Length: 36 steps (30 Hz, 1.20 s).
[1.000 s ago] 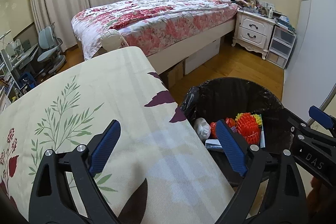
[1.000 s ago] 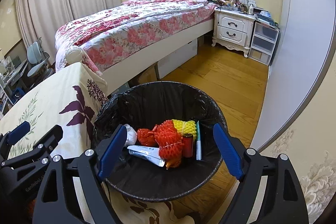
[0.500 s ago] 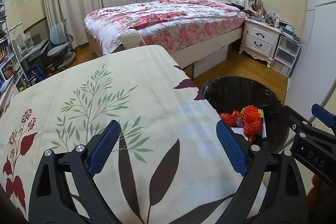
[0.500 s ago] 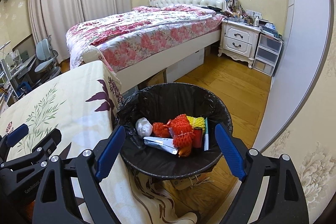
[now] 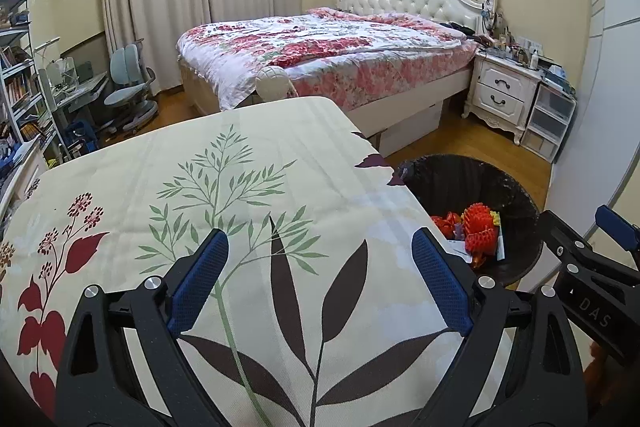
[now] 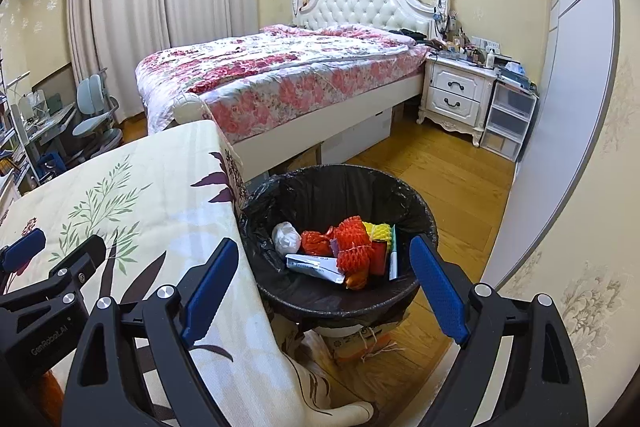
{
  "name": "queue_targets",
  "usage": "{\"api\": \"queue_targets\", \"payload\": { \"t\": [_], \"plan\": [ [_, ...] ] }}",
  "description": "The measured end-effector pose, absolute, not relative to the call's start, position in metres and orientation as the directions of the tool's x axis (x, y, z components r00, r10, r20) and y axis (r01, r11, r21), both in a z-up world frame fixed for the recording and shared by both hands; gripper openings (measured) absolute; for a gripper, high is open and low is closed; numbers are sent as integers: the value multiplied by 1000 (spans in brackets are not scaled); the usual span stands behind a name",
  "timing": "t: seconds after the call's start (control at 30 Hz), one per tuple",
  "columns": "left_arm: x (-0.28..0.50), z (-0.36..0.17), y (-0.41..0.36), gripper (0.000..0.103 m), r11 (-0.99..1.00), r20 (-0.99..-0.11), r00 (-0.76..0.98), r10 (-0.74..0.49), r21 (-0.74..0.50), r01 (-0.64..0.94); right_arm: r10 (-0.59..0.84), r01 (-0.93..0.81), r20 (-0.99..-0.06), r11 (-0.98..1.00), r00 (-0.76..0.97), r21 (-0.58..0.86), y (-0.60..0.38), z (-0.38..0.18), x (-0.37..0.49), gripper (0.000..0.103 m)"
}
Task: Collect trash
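Bedroom, floral tablecloth (image 5: 248,195), trash-filled bin (image 6: 336,183), left tongs (image 5: 320,279) and right tongs (image 6: 324,283) wide, empty

right gripper (image 6: 324,283) wide open, empty, over the bin (image 6: 416,195) full of trash beside the tablecloth (image 6: 160,187)

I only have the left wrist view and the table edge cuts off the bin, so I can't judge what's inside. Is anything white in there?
Observer: Yes, a crumpled white wad lies at the table side of the trash bin, beside the red foam netting.
Operator: Anything flat under the netting?
Observer: A flattened white tube or packet lies in front of it.
Operator: Is the right gripper holding anything?
Observer: No, the right gripper is open and empty, with the bin beyond it.
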State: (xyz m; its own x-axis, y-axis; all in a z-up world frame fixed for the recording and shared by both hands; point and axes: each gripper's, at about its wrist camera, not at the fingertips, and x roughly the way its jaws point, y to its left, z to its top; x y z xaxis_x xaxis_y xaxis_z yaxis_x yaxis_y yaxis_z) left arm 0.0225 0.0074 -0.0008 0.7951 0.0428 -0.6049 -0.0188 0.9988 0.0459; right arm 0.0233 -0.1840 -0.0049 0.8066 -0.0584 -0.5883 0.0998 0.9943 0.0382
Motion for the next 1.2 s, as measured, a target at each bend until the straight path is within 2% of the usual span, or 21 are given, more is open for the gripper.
{"api": "queue_targets", "payload": {
  "t": [0.33, 1.2],
  "plan": [
    [6, 7, 10, 91, 999, -586, 809, 44, 41, -25, -57, 89, -552, 996, 832, 31, -178, 7, 6, 85],
    [2, 8, 13, 91, 999, -582, 812, 45, 37, -29, -49, 81, -550, 996, 834, 35, -173, 9, 5, 85]
  ]
}}
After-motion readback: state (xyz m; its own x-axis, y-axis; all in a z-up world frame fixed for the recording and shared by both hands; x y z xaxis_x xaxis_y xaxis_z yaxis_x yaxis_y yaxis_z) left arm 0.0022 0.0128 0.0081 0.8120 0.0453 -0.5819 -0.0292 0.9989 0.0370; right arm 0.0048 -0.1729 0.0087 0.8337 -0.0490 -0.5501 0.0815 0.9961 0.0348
